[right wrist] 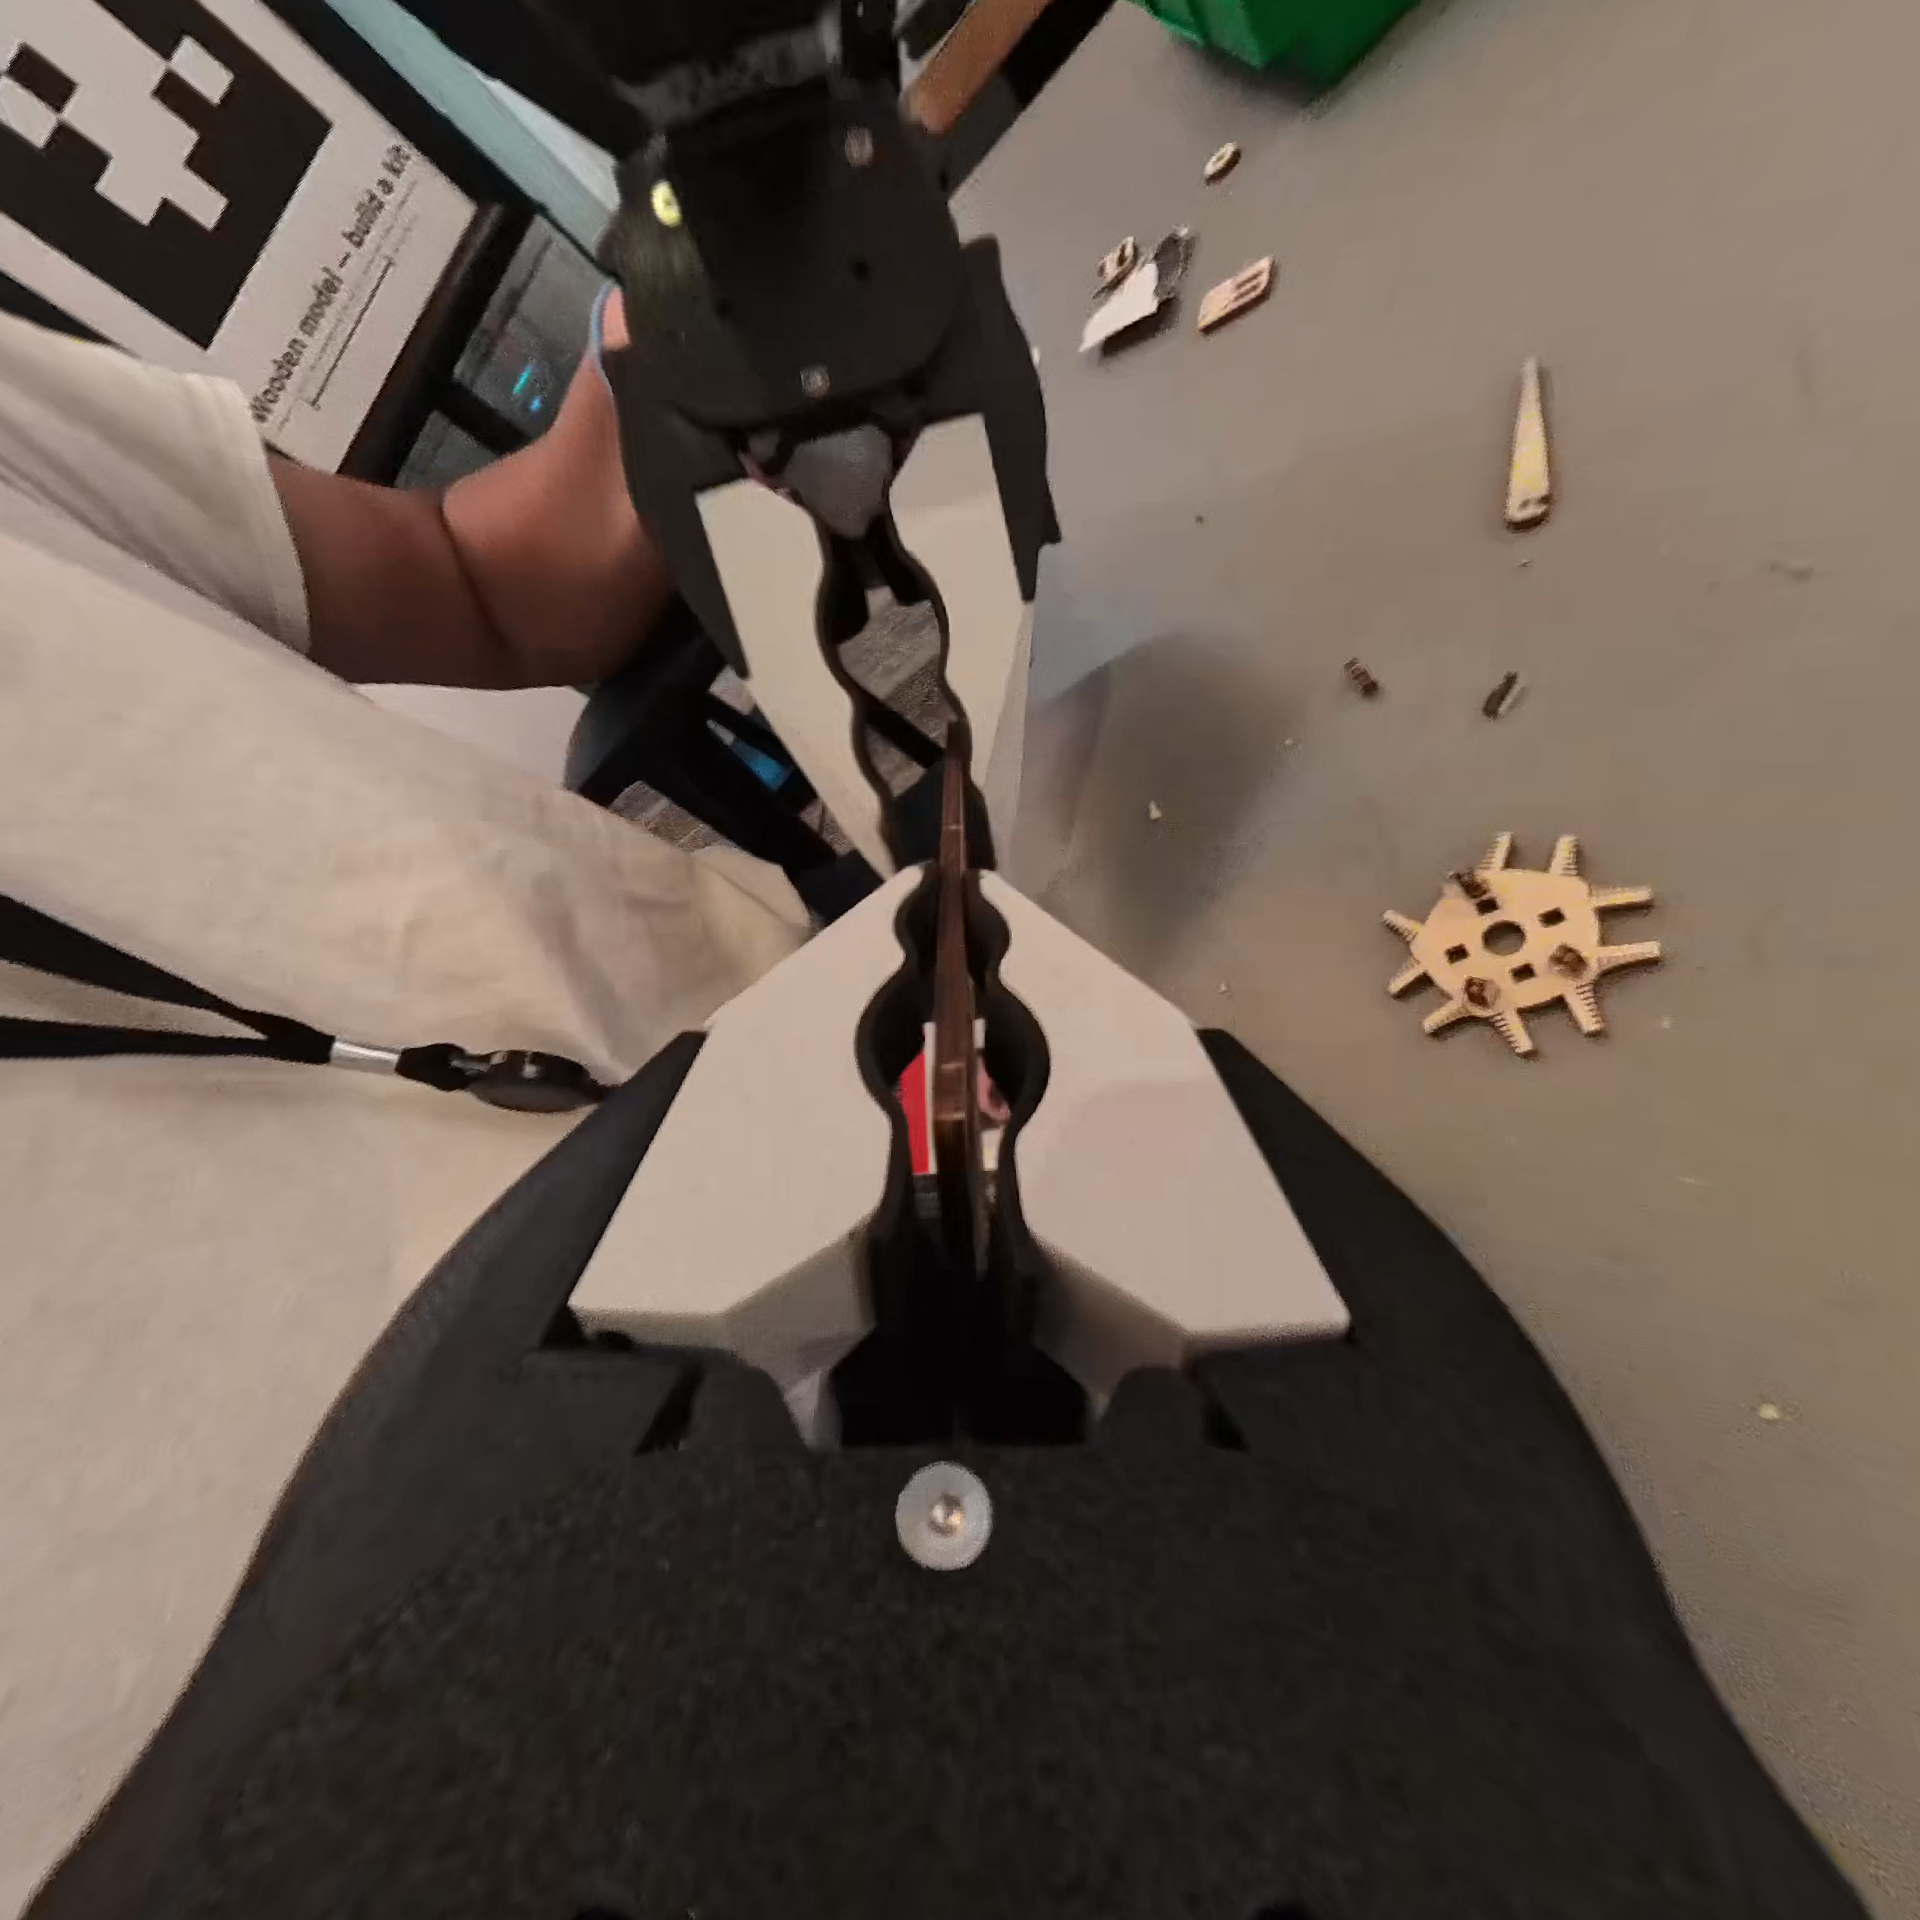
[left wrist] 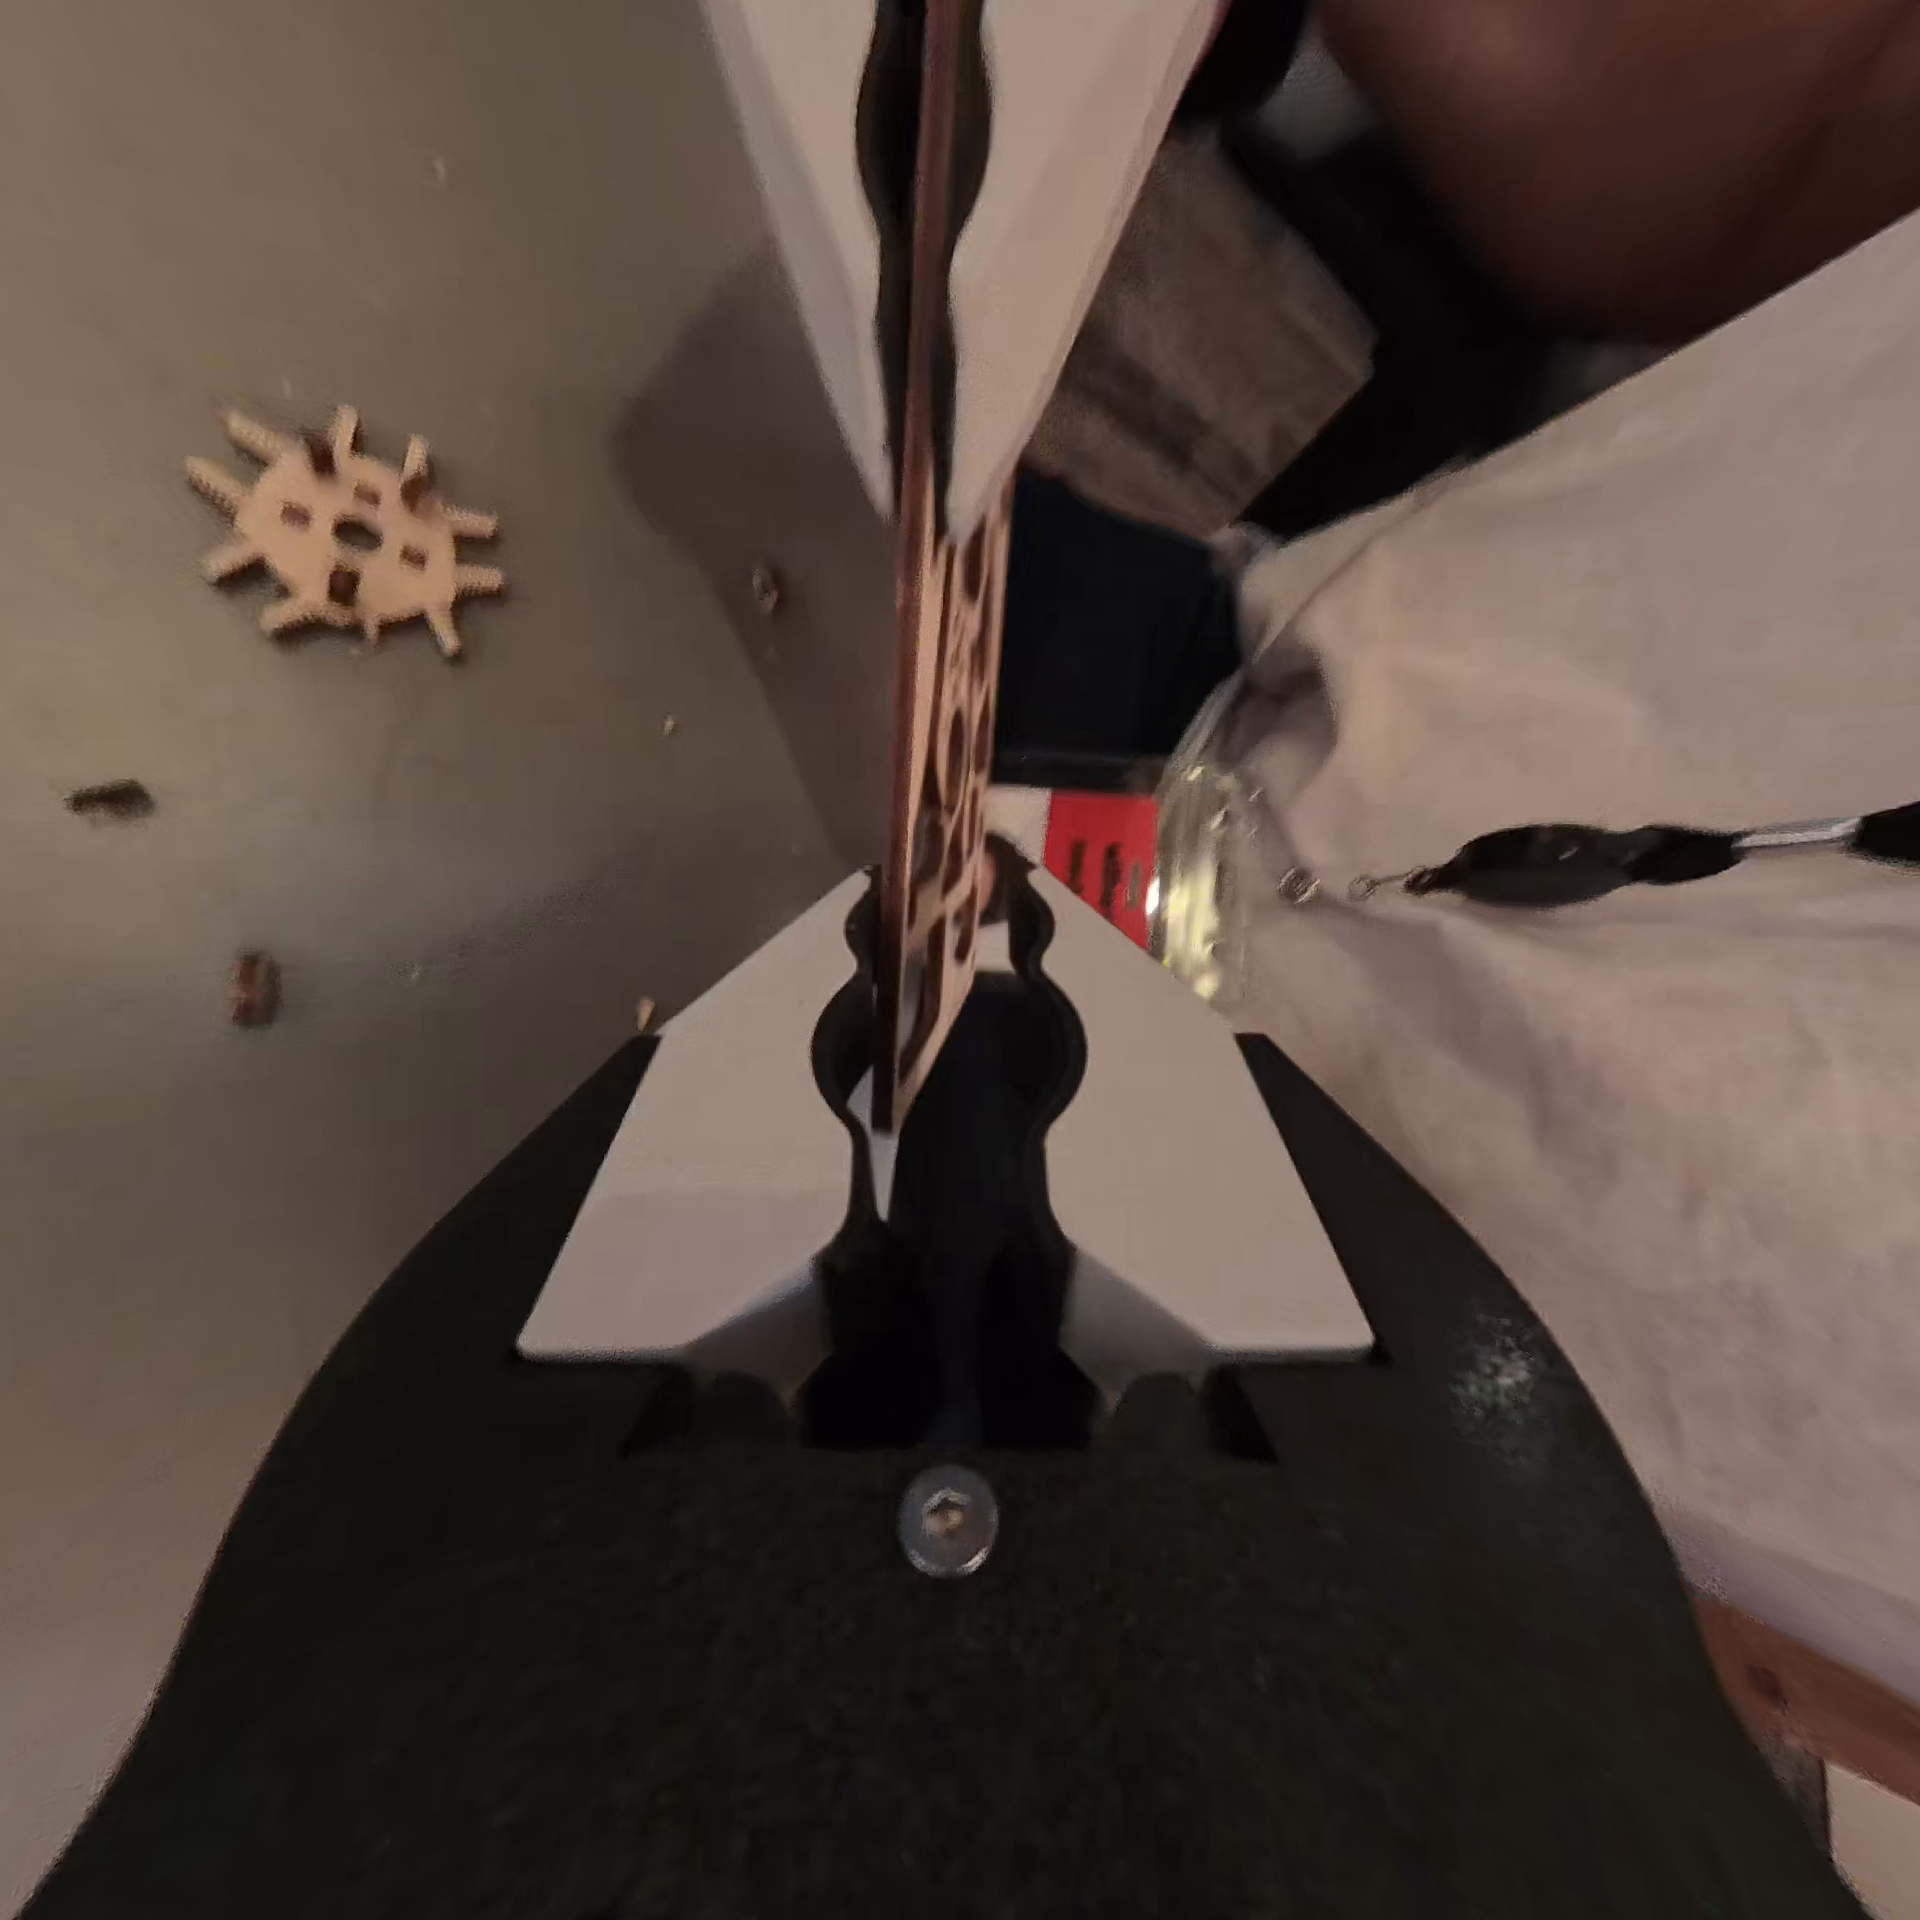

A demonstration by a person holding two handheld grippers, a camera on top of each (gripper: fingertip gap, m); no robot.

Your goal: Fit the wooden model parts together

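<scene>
Left wrist view: left gripper [left wrist: 935,914] and right gripper [right wrist: 951,904] both clamp one wooden sheet [left wrist: 945,748] edge-on between fingers (gear [right wrist: 1522,940] lies apart on desk [right wrist: 1455,1351]).

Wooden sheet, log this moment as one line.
wooden sheet: edge-on, clamped at both ends | left hand-held gripper: shut | right hand-held gripper: shut | spiked wooden gear: flat on table
</scene>
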